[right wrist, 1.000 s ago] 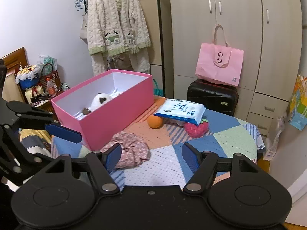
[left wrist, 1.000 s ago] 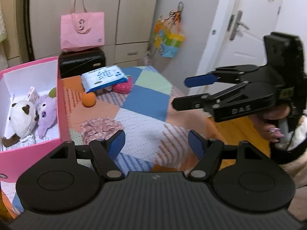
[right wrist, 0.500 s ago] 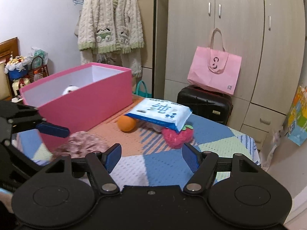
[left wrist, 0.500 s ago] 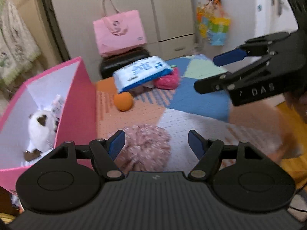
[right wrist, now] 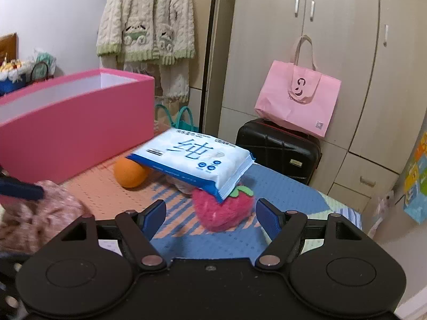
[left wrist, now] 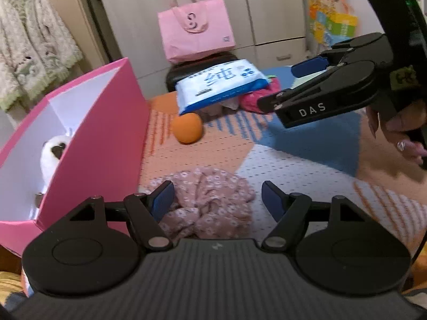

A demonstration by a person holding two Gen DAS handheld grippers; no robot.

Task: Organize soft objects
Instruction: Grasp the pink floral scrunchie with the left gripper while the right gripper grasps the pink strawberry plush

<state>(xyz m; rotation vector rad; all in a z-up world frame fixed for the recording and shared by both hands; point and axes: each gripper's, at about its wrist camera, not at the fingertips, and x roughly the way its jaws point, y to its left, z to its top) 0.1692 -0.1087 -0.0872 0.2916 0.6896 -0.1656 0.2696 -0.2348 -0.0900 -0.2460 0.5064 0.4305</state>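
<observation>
A pale pink paper tote bag with long handles sits on a black hard-shell suitcase against beige wooden wardrobe doors. A cream cable-knit cardigan with green trim hangs at the left, a small teal-handled bag on the floor below it

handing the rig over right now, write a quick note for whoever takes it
Left gripper: open, empty, lined up on the floral fabric bundle beside the pink box.
Right gripper: jaws opening, empty, facing the strawberry plush.
The tissue pack rests on the strawberry plush; the orange ball lies near the box.
Done: a white plush toy is in the box.
Left: bundle, strawberry, tissue pack and ball are outside the box.
</observation>
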